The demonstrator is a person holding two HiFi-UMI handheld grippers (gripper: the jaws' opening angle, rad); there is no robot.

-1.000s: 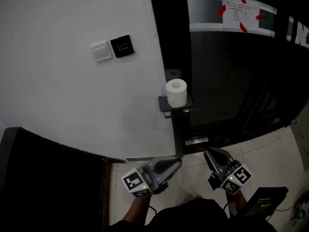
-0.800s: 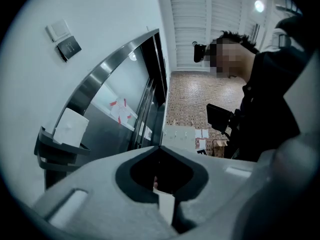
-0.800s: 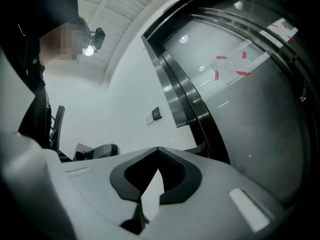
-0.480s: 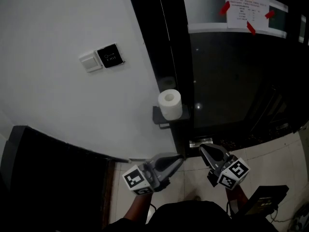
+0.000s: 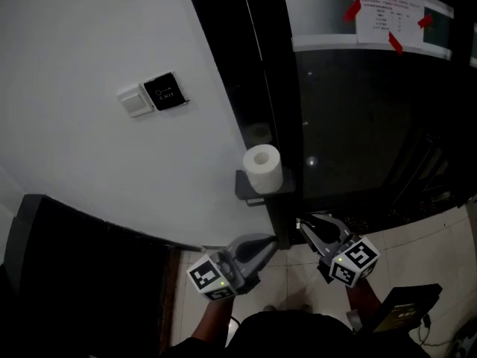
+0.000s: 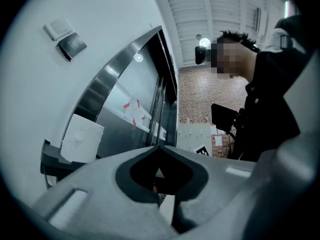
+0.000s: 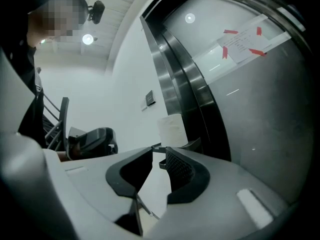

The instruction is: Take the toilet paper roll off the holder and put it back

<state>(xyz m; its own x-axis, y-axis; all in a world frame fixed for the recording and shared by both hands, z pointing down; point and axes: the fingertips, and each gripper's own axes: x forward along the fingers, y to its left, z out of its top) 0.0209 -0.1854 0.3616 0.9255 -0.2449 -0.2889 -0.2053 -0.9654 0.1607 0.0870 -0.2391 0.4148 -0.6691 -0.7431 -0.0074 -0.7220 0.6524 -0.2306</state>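
Note:
A white toilet paper roll (image 5: 262, 168) stands upright on a small dark holder shelf (image 5: 247, 191) fixed where the white wall meets the dark door frame. My left gripper (image 5: 267, 242) sits below the shelf, shut and empty, its tips meeting. In the left gripper view the roll (image 6: 82, 138) is off to the left on the holder (image 6: 54, 160). My right gripper (image 5: 304, 226) is below and right of the shelf. Its jaws have just been opening and stand slightly apart with nothing between them. The roll (image 7: 172, 129) shows just beyond the right gripper (image 7: 158, 149).
A light switch and a black exit panel (image 5: 165, 90) are on the white wall. A dark glass door carries a taped paper notice (image 5: 392, 13). A dark cabinet (image 5: 67, 274) stands at the lower left, and a black case (image 5: 401, 310) lies on the tiled floor.
Both grippers have moved closer to the shelf with the roll. The right jaws have parted a little. The roll has stayed on the holder.

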